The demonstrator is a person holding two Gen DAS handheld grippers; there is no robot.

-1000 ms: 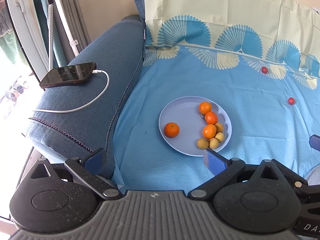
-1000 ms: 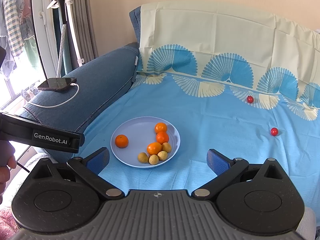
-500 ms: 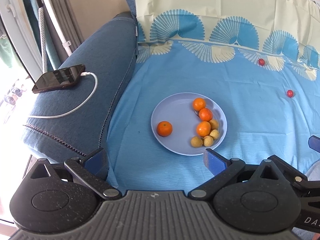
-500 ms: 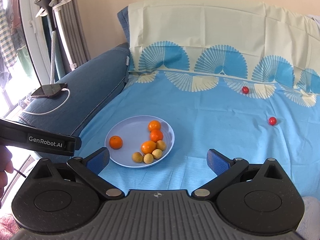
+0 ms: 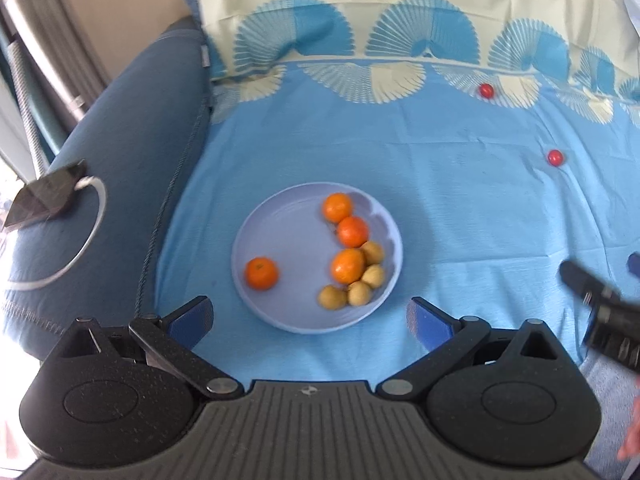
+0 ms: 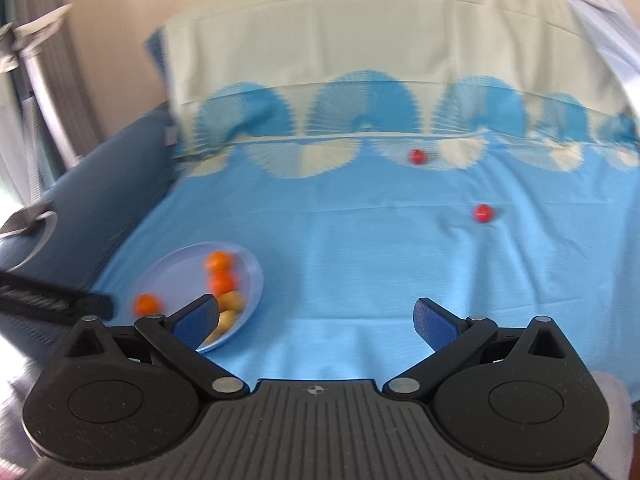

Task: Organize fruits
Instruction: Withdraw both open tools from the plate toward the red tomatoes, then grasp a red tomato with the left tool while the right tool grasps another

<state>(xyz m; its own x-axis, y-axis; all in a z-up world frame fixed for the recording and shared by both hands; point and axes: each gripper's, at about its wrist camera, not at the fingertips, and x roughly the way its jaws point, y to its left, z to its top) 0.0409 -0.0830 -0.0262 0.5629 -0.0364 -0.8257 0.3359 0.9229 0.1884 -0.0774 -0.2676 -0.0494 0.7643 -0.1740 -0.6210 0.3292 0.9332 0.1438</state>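
A pale blue plate (image 5: 288, 236) lies on the blue sheet and holds several oranges (image 5: 261, 273) and small yellow-brown fruits (image 5: 332, 297). Two red cherry tomatoes lie loose on the sheet, one far (image 5: 486, 90) and one nearer on the right (image 5: 555, 157). My left gripper (image 5: 310, 316) is open and empty, just short of the plate's near rim. My right gripper (image 6: 316, 318) is open and empty above the sheet, with the plate (image 6: 180, 260) at its left finger and the nearer tomato (image 6: 483, 213) ahead to the right. The right wrist view is blurred.
A dark blue sofa arm (image 5: 132, 148) runs along the left, with a phone (image 5: 44, 196) on a white cable lying on it. A cream and blue patterned pillow (image 5: 400, 4) stands at the back. The right gripper's body (image 5: 600, 312) shows at the right edge of the left wrist view.
My right gripper has swung to the right, so the plate slid to its left and the tomatoes came closer. My left gripper has drifted slightly towards the plate. Both stay open.
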